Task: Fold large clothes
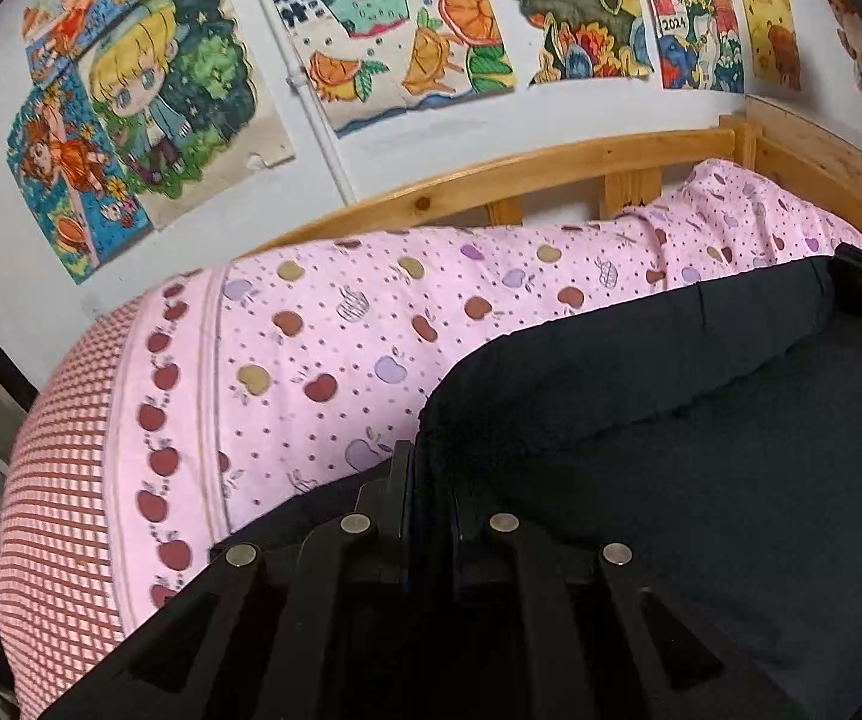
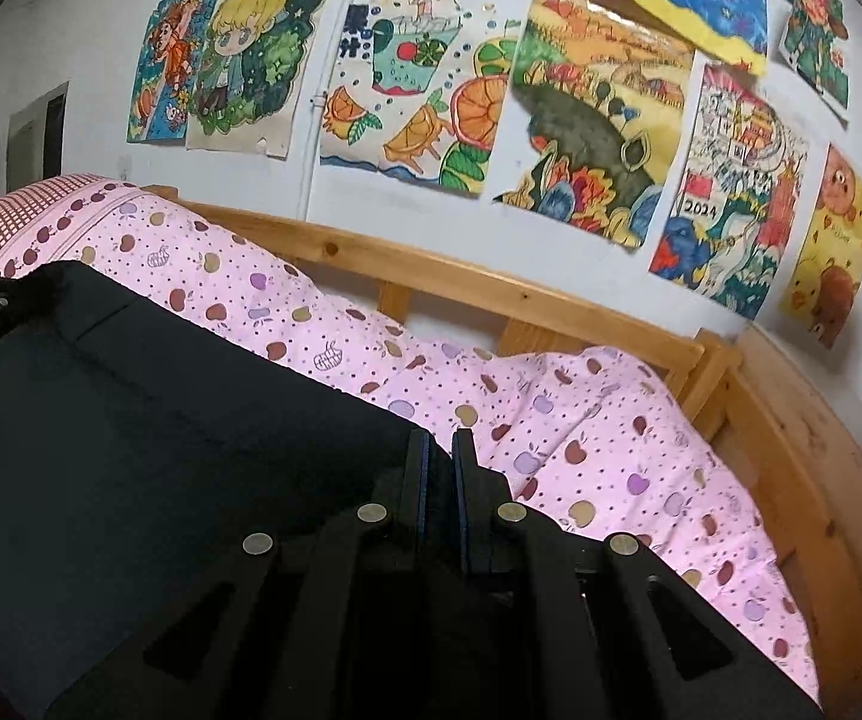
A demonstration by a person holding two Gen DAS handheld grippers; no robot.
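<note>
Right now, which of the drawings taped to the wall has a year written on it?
The dragon drawing, second from the right in the lower row, next to the yellow bear picture. It alone shows "2024" on a small white panel under a red flag.

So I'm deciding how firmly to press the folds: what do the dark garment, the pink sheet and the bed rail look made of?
Dark garment: probably a matte woven or knit fabric, no sheen, soft rolled edge. Pink sheet: printed cotton-like cloth, matte and wrinkled. Bed rail: pale wood showing knots and grain, likely pine.
</note>
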